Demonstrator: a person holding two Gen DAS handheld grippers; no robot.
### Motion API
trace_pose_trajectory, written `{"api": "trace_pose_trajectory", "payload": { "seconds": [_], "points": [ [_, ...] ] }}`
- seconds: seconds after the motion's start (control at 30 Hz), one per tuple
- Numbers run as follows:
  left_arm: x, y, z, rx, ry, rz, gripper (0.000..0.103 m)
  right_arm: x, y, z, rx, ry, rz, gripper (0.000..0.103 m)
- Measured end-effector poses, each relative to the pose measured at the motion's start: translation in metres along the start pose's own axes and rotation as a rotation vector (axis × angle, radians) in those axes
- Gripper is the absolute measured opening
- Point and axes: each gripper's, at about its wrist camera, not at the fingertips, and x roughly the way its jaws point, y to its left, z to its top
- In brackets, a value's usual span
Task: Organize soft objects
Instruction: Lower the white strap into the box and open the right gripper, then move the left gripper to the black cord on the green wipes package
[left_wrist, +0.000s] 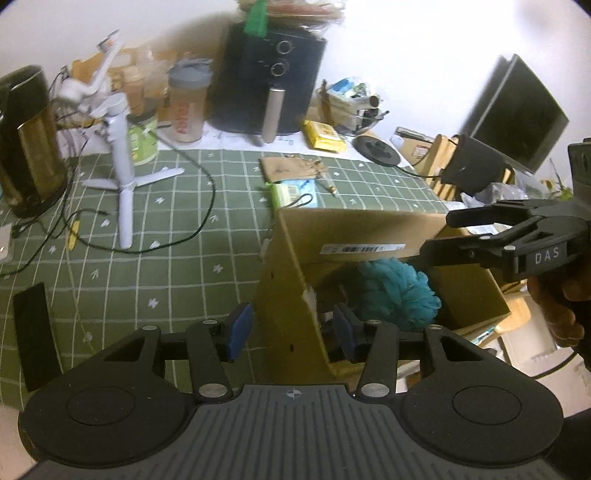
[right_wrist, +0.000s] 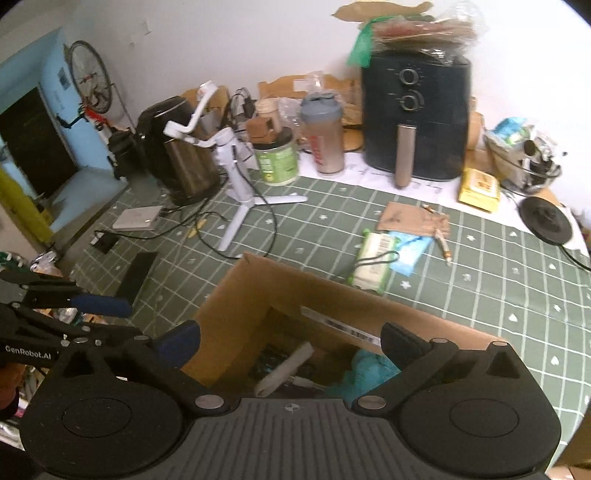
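Observation:
An open cardboard box (left_wrist: 354, 232) stands at the near edge of the green checked table; it also shows in the right wrist view (right_wrist: 280, 291). A fluffy teal soft object (left_wrist: 395, 291) lies inside it, partly seen in the right wrist view (right_wrist: 365, 369) beside a pale rolled item (right_wrist: 284, 369). My left gripper (left_wrist: 291, 328) is open, its jaws straddling the box's left wall. My right gripper (right_wrist: 290, 341) is open and empty above the box opening. It also shows in the left wrist view (left_wrist: 443, 236), over the box's right side.
On the table (right_wrist: 480, 295) lie a wipes packet (right_wrist: 373, 262), a brown paper bag (right_wrist: 410, 218), a white tripod (right_wrist: 240, 206) and cables. A black air fryer (right_wrist: 417, 118), shaker bottle (right_wrist: 325, 136), green tub and kettle (right_wrist: 181, 151) stand at the back. A black phone (left_wrist: 33, 336) lies left.

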Motion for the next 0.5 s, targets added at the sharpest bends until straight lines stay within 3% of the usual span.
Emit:
{"api": "trace_pose_trajectory", "payload": {
  "seconds": [0.5],
  "points": [
    [0.025, -0.026, 0.033, 0.100, -0.024, -0.039, 0.047, -0.025, -0.059, -0.013, 0.129, -0.058, -0.095, 0.103]
  ]
}}
